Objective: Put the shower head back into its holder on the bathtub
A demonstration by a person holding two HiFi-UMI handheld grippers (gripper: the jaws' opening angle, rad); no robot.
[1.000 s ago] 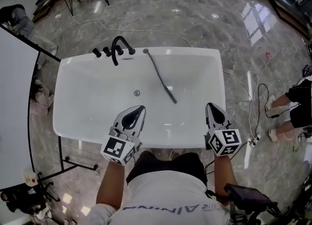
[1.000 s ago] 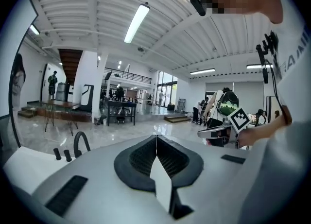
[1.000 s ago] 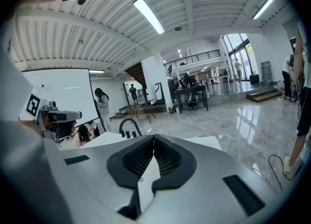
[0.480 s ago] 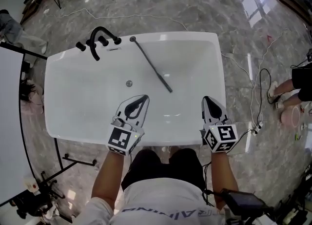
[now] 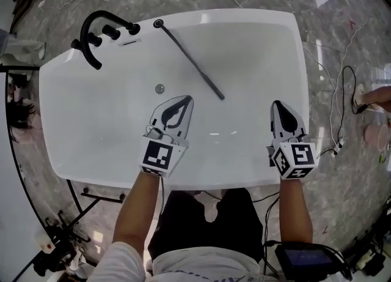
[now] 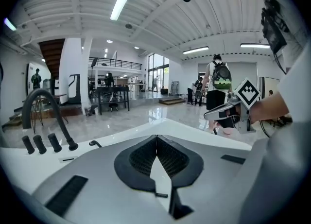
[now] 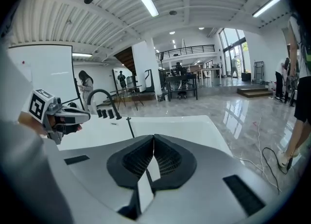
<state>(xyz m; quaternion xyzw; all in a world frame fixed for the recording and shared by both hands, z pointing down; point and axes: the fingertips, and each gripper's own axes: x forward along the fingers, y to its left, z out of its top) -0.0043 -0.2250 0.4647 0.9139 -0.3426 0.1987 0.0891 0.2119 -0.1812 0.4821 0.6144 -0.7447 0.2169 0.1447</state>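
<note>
One glossy wht tub (image 5: 91, 109), slim blk shower head (image 5: 190, 61)

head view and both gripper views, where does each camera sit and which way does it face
Head view: on the head, steeply down onto bathtub; shows forearms, left gripper, right gripper.
Left gripper view: along its shut jaws, across bathtub; shows right gripper.
Right gripper view: likewise; shows left gripper.
All share the faucet.

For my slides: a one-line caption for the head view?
Left gripper and right gripper, both shut, over a white bathtub; shower head lies inside.
</note>
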